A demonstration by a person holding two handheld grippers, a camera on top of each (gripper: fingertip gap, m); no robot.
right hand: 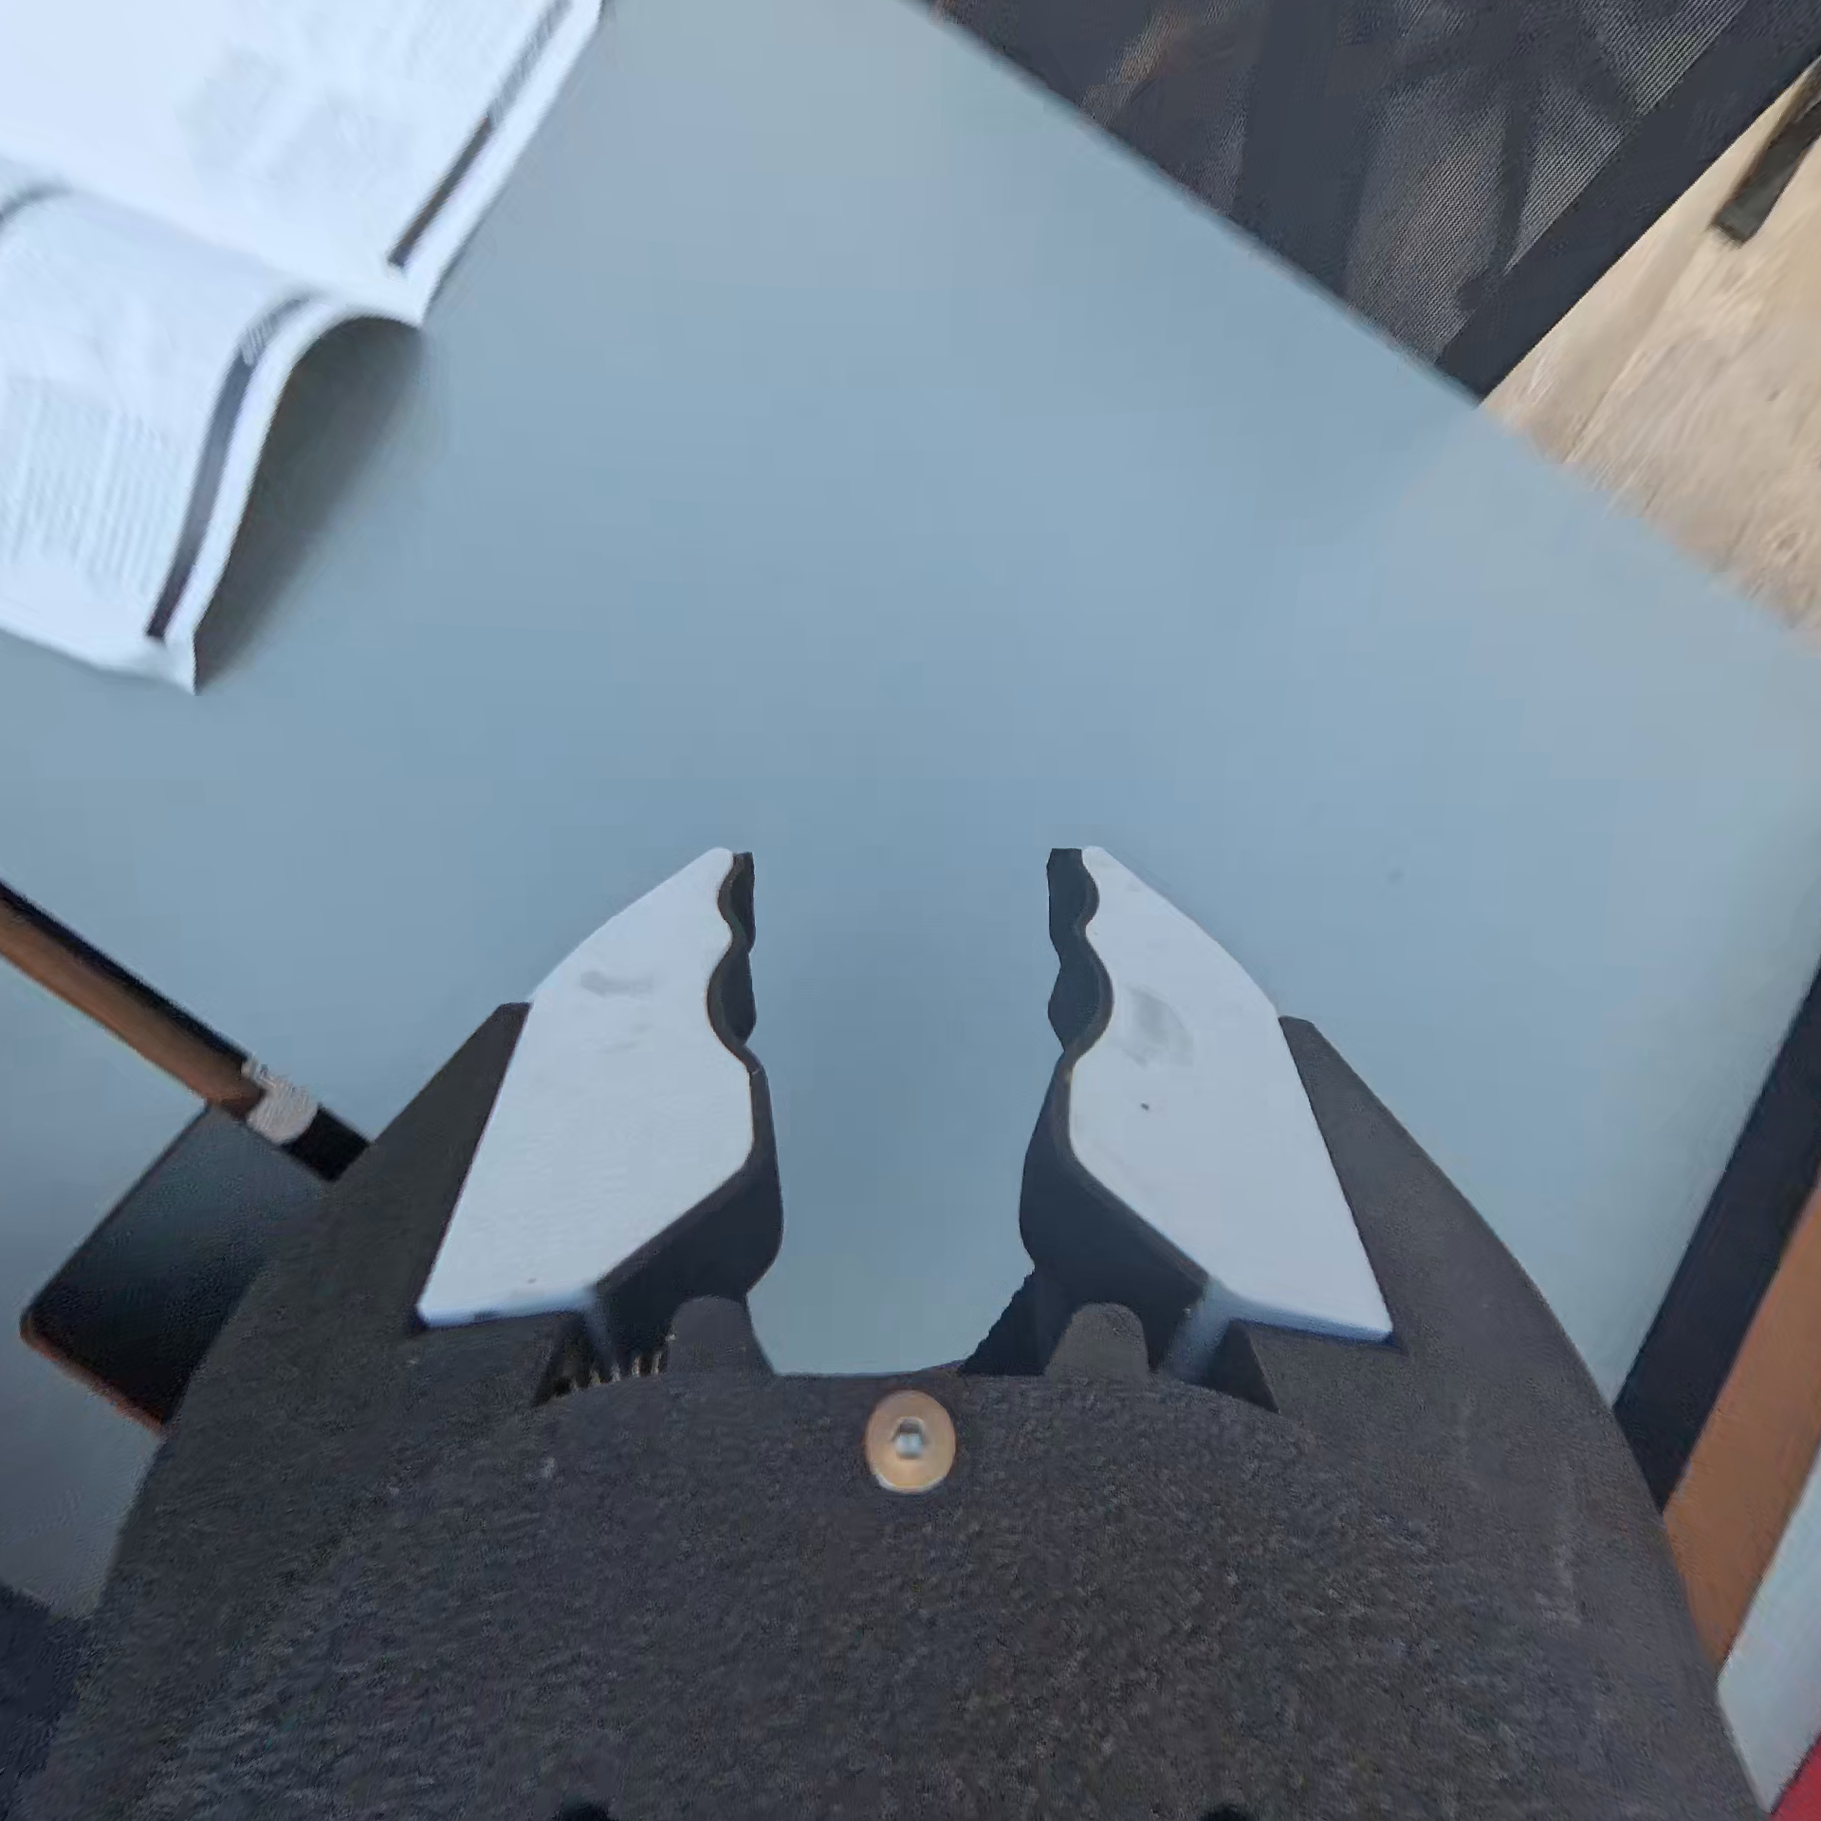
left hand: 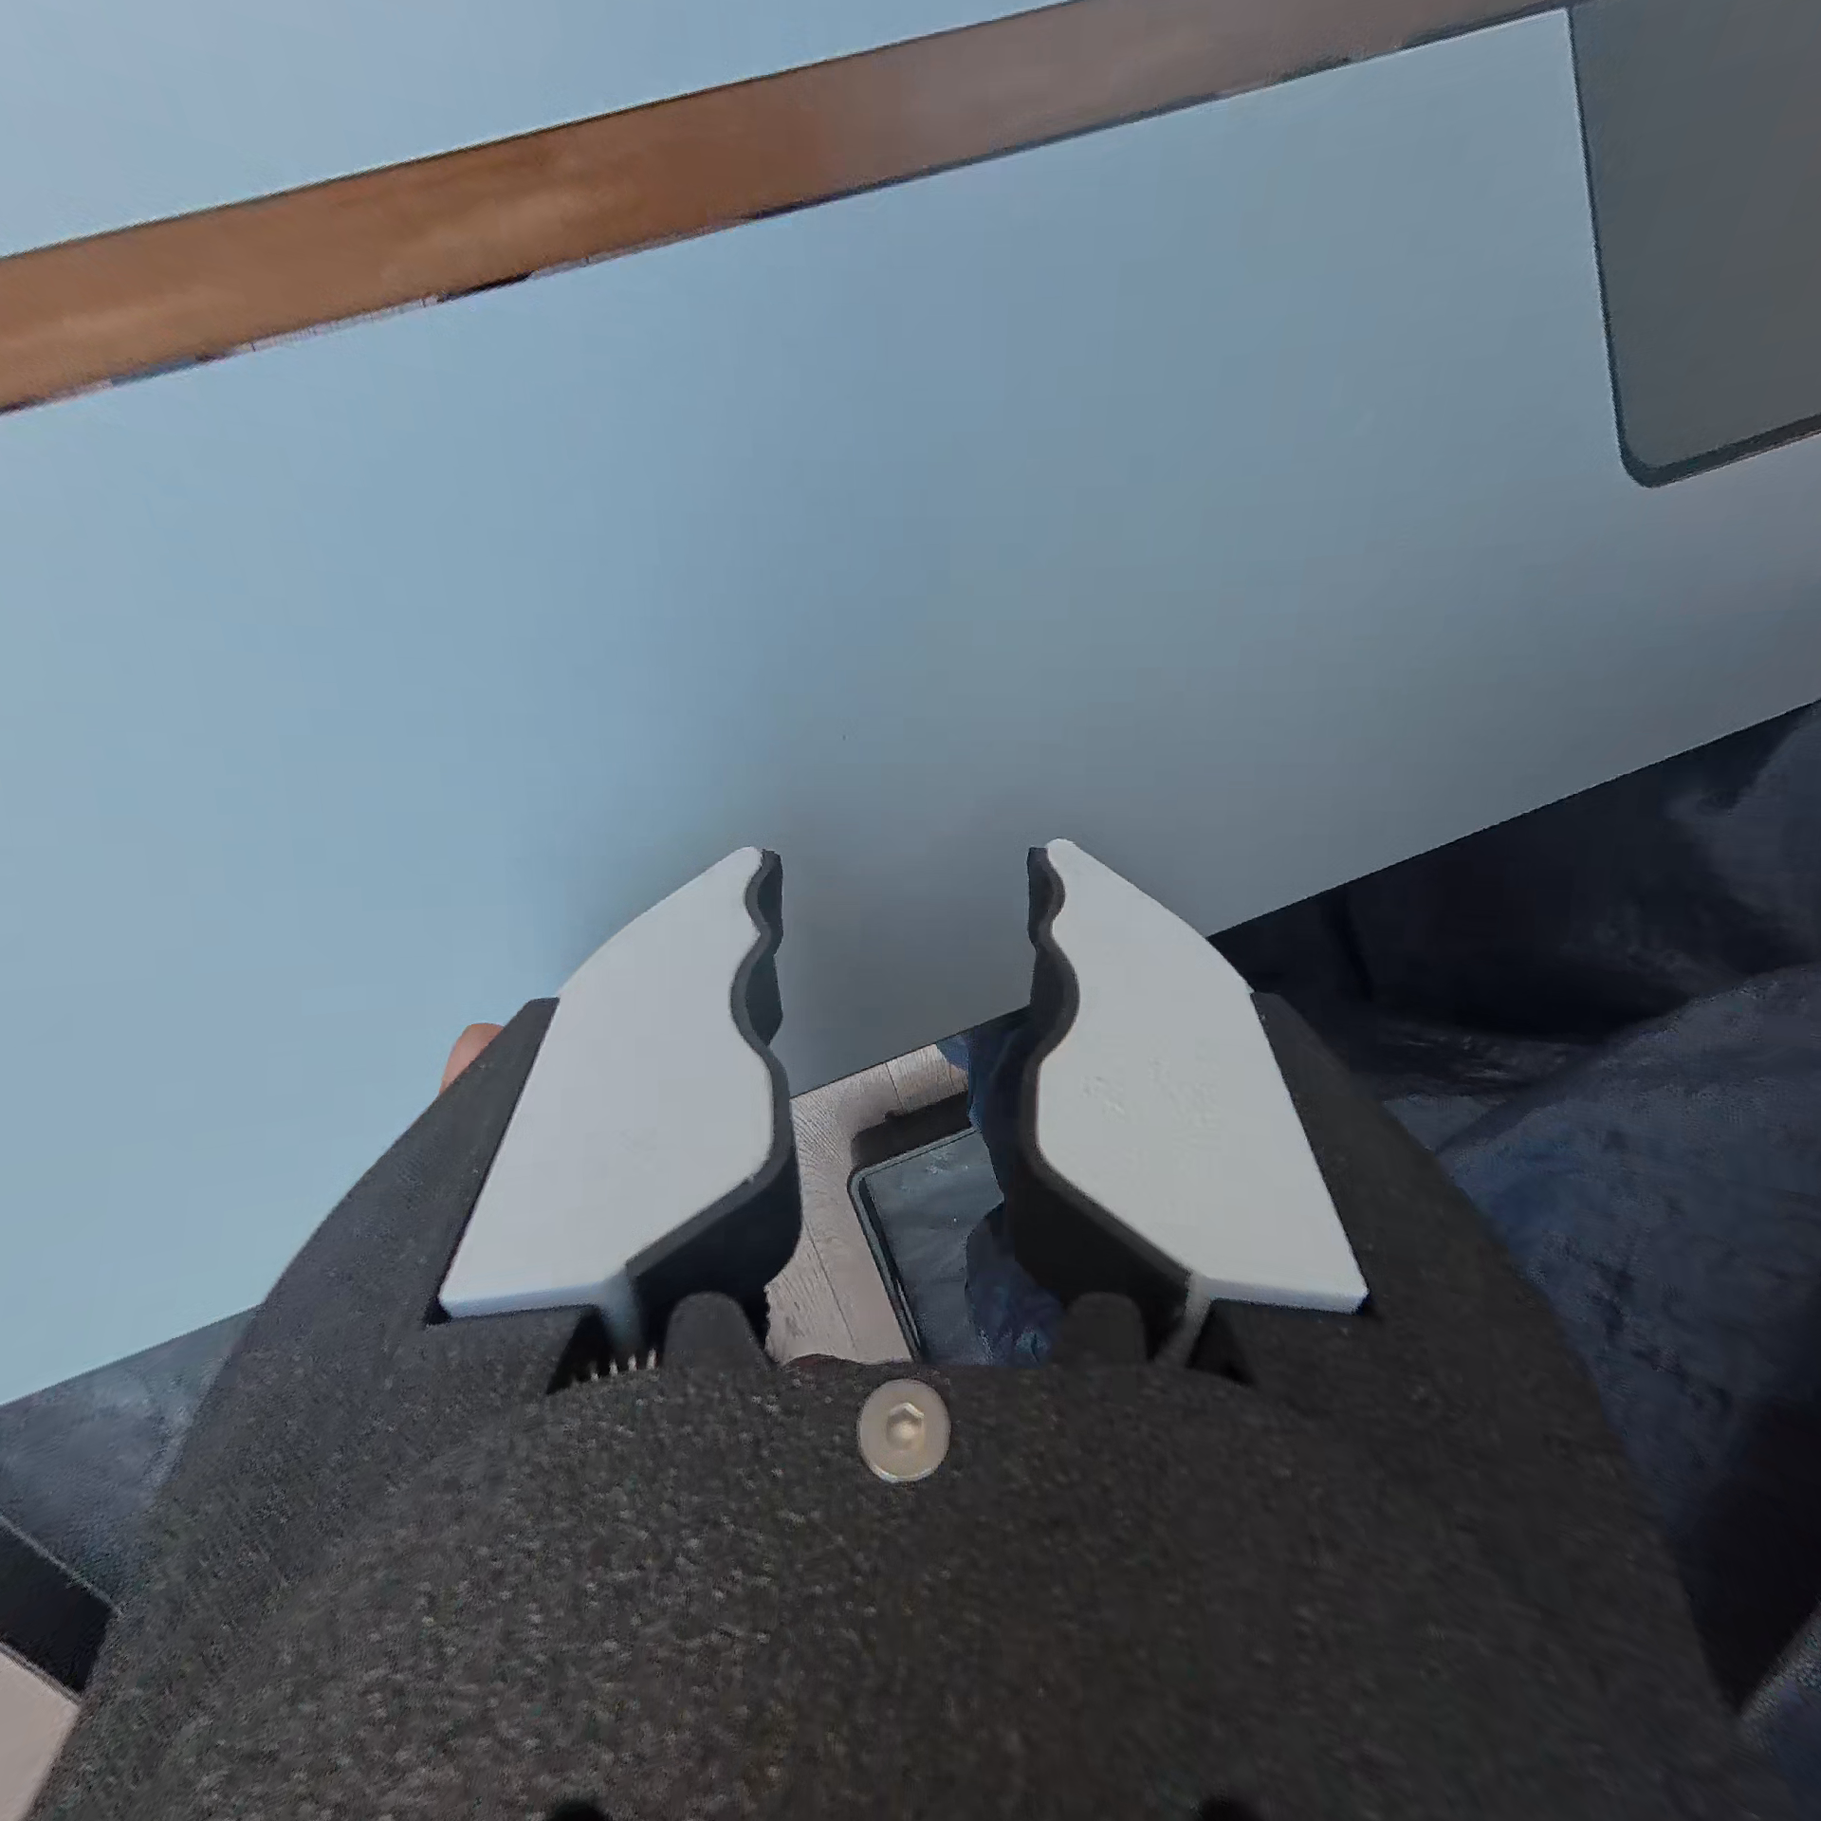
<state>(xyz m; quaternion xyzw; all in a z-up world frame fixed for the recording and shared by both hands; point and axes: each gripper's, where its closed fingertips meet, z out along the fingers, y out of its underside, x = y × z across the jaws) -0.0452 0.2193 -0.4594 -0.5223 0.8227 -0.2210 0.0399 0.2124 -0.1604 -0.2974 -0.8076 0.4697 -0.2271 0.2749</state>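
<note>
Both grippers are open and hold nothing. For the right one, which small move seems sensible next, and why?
Probably a short move forward and to the left, toward the open booklet. The right gripper is open and empty over the bare grey-blue table, and the booklet is the nearest loose thing ahead of it. The left gripper, also open, has only bare surface in front of it.

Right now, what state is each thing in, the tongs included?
left tongs: open, empty, above the table's near edge
right tongs: open, empty, over bare table
open booklet: lying open, pages arched
pale blue table: bare beneath both tongs
phone: lying flat, screen dark
</note>
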